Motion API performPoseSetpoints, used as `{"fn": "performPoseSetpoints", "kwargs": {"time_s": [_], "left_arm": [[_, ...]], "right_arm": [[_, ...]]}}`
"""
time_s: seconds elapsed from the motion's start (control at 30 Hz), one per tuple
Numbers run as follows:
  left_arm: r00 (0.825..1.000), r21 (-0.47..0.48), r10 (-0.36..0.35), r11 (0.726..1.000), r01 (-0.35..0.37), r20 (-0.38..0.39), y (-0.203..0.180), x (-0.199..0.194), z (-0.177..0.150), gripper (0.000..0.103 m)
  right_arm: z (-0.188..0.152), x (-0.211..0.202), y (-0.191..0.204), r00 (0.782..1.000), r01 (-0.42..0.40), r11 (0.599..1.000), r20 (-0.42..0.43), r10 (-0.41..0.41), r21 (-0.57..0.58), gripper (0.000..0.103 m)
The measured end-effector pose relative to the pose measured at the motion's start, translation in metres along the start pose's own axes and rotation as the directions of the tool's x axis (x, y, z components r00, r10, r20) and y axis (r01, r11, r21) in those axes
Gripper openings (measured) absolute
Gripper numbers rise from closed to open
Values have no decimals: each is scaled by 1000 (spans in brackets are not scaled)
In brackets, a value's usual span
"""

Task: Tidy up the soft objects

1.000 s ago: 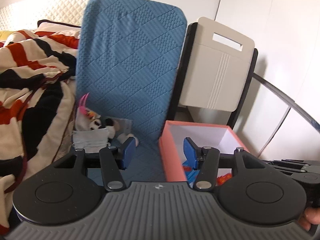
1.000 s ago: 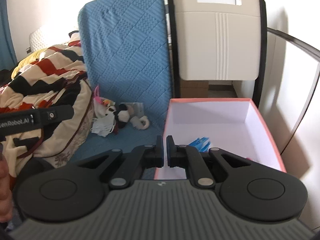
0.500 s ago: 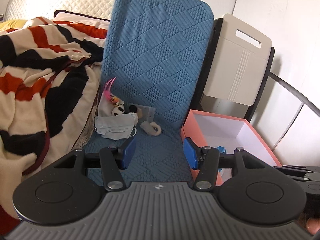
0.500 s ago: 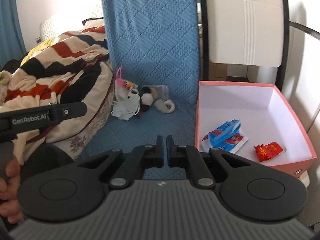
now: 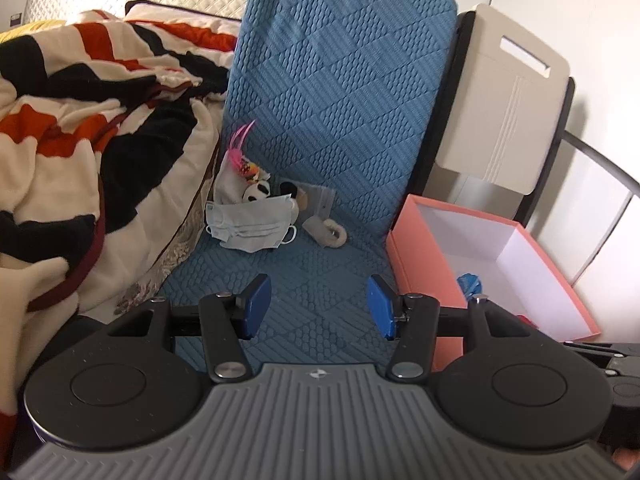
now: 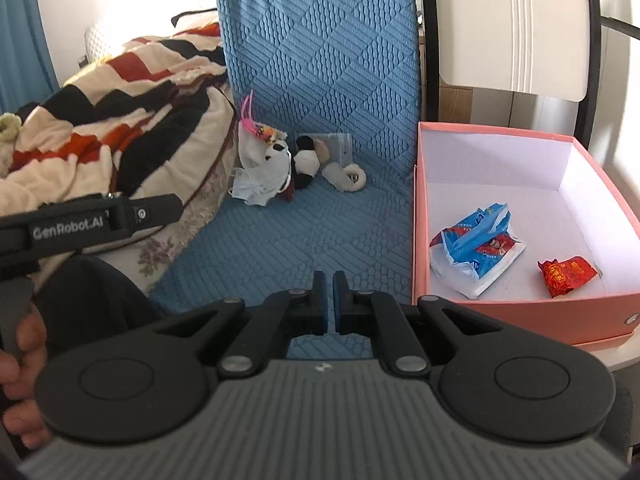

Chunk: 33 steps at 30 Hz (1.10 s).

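I hovered my left gripper (image 5: 318,306), released, and right gripper (image 6: 330,304), clenched empty, short of the toys (image 5: 256,216) by the box (image 6: 520,312); grasping 1 looked next.

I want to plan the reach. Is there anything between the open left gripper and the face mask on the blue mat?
Nothing visible. Between the left gripper, whose jaws stand open and empty, and the face mask lies only bare blue mat. The panda plush sits behind the mask, the pink box off to the right.
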State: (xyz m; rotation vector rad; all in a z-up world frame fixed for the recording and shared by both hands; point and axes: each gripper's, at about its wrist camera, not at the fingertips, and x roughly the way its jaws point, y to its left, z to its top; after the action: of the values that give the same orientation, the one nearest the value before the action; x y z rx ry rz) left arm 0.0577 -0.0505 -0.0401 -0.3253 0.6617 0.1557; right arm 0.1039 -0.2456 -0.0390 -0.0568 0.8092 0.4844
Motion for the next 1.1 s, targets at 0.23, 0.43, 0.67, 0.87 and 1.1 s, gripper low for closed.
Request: {"fn": "performPoseSetpoints", "kwargs": {"time_s": [0.23,0.43,0.67,0.87,1.1], "left_arm": [[1000,-12,14,1000,-15,-20,7,40,2,59],[999,-19,33,999,-33,-13,13,76,8,59],[998,-49,49,998,-50,-26,26,108,15,59],[997,-68,66,995,-69,-46,37,129,21,64],[994,-136,86,986,-94,-62,52,160,35,72]], "right_arm": [[-1,37,-4,1000,-15,1000,-10,14,-23,7],[3,74,-7,999,-45,999,-11,45,-8,7],[10,109,-1,998,-57,998,5,57,-33,7],[20,131,-2,999,-45,999,13,46,-25,7],[38,156,-7,999,-30,999,33,31,-33,7]]}}
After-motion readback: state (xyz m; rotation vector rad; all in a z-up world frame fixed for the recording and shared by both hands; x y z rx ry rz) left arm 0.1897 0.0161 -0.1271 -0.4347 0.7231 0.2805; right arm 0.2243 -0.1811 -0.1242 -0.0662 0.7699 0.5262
